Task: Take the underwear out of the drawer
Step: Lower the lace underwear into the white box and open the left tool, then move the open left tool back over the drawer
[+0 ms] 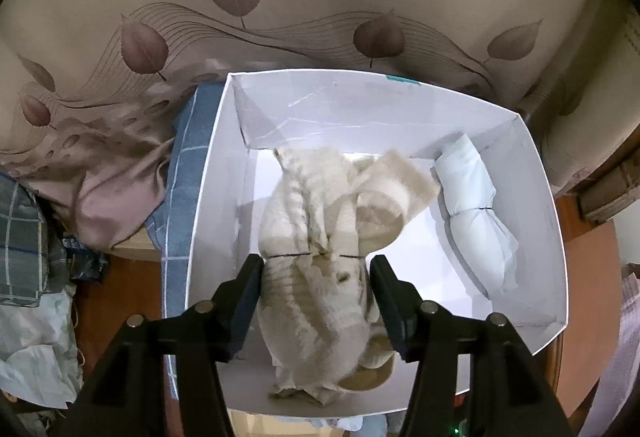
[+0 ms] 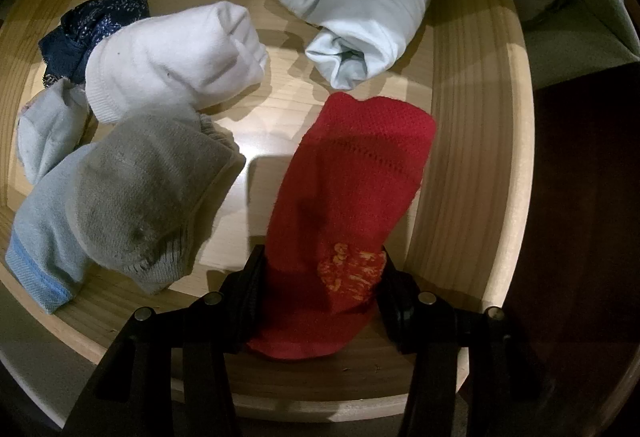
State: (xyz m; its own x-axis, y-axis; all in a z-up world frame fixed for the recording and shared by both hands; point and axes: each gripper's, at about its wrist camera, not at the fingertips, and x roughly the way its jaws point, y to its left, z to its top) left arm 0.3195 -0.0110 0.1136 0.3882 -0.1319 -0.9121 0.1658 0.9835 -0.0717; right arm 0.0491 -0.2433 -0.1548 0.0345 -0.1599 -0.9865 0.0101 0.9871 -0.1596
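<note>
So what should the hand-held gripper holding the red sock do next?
Probably lift straight up. The right hand-held gripper is shut on the red sock, which still lies inside the wooden drawer close to its side wall, so rising first should clear the wall and the other socks.

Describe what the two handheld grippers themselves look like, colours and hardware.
Both the left gripper and the right gripper are matte black, each with two flat, blocky fingers on angled black linkage arms, pinned by round silver fasteners. No cables, markings, sleeves or hands show.
</note>
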